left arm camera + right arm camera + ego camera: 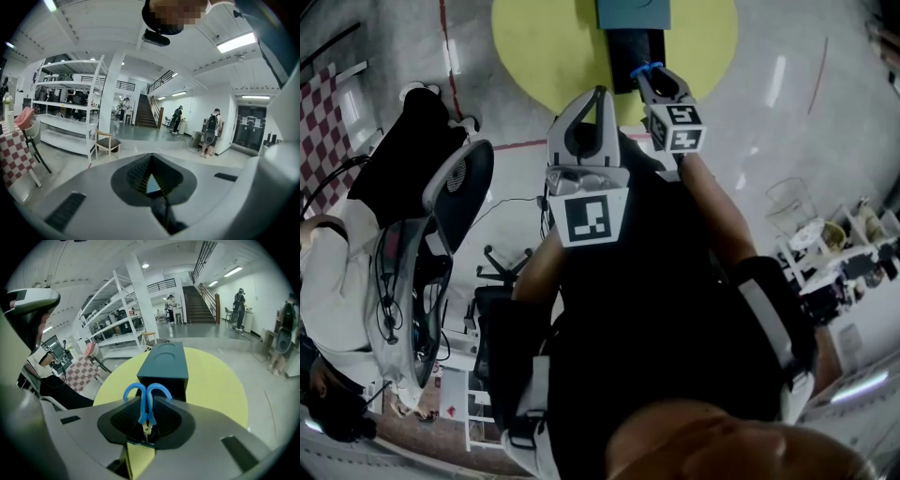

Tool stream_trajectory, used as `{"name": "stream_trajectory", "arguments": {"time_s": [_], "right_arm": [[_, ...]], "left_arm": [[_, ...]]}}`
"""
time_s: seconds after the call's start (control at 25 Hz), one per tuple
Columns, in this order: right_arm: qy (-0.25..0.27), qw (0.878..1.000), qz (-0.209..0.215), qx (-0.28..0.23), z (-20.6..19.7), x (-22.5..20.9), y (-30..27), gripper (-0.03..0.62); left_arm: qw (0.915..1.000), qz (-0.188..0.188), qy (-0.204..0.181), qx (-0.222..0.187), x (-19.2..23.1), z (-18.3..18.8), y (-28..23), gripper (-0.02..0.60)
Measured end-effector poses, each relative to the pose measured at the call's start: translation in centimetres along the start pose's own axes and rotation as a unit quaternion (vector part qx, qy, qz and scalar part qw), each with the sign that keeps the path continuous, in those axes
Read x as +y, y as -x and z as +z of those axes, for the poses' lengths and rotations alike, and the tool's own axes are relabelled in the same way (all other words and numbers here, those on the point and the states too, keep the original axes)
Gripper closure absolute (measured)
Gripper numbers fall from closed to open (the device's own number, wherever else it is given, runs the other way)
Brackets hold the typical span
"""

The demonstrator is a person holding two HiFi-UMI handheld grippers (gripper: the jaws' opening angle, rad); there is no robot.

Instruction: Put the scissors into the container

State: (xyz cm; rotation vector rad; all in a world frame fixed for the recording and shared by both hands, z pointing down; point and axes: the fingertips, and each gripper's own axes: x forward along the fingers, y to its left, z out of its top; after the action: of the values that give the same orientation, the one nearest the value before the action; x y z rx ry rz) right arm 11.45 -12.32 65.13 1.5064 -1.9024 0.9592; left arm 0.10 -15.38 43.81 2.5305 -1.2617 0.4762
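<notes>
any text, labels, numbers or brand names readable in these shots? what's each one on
No words, numbers or brands can be read in any view.
Marker cubes on the left gripper and right gripper: black-and-white square patterns only, no letters.
Sheets on the dark doors: too small to read.
Scissors and container: no print visible.
</notes>
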Motion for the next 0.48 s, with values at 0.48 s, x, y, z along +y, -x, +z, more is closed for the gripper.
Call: {"name": "stream_trajectory", "arguments": {"time_s": [0.48], "right_arm": [[-0.008, 1.0, -0.004, 0.006, 0.0, -0.5, -1.3, 0.51]], "left_arm": [[1.0, 0.006, 0.001, -0.002, 0.3, -0.4, 0.1, 0.583]]}}
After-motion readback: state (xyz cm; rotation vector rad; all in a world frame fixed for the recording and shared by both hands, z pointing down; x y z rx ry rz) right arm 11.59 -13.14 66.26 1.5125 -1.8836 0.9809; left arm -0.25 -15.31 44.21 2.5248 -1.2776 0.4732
